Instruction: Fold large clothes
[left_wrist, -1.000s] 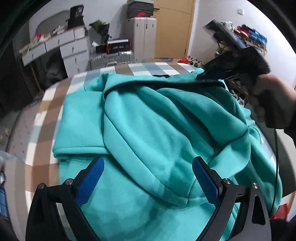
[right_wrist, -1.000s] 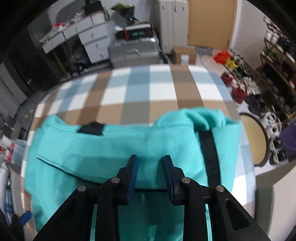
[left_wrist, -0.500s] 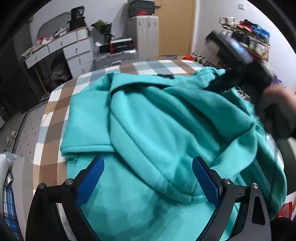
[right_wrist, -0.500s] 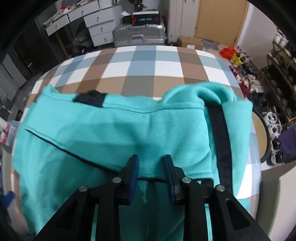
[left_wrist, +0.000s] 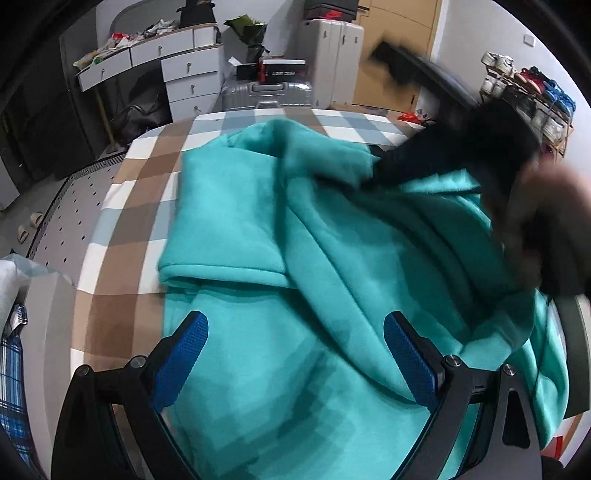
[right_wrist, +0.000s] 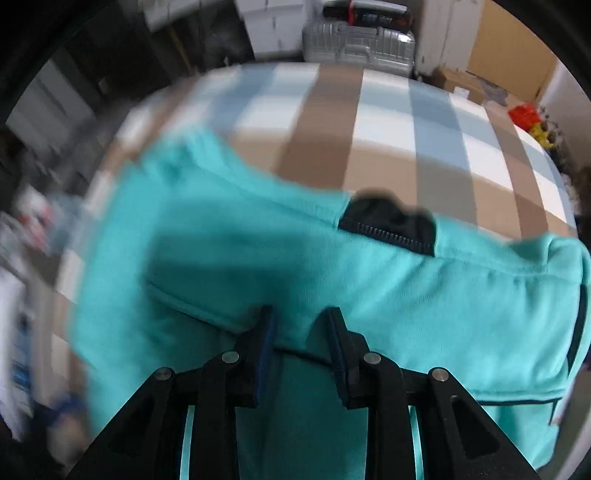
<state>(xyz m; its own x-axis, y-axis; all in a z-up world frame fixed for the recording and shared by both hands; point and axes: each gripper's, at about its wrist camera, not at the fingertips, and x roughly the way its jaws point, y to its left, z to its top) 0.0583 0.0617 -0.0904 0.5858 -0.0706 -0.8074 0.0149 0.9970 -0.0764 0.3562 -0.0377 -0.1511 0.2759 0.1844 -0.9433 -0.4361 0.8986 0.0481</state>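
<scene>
A large teal hoodie (left_wrist: 332, 240) lies rumpled on the checked table (left_wrist: 147, 177), one sleeve folded across at the left. My left gripper (left_wrist: 295, 325) hovers open over its near part, blue pads wide apart with cloth below them and nothing between them. In the left wrist view my right gripper (left_wrist: 373, 173) is a dark blur at the far right, a person's hand (left_wrist: 546, 221) behind it. In the right wrist view my right gripper (right_wrist: 300, 317) is shut on a fold of the hoodie (right_wrist: 424, 295), near a dark seam. A black neck label (right_wrist: 388, 225) shows at the far edge.
Bare checked table (right_wrist: 332, 122) lies beyond the hoodie and to its left. Off the table stand a silver suitcase (left_wrist: 266, 92), white drawers (left_wrist: 177, 66) and a shoe rack (left_wrist: 528, 92). A blue plaid cloth (left_wrist: 11, 369) sits at the near left.
My right gripper has swept left across the far side with the hoodie's edge still pinched, dragging the cloth along. The left gripper shifted slightly and stays open.
</scene>
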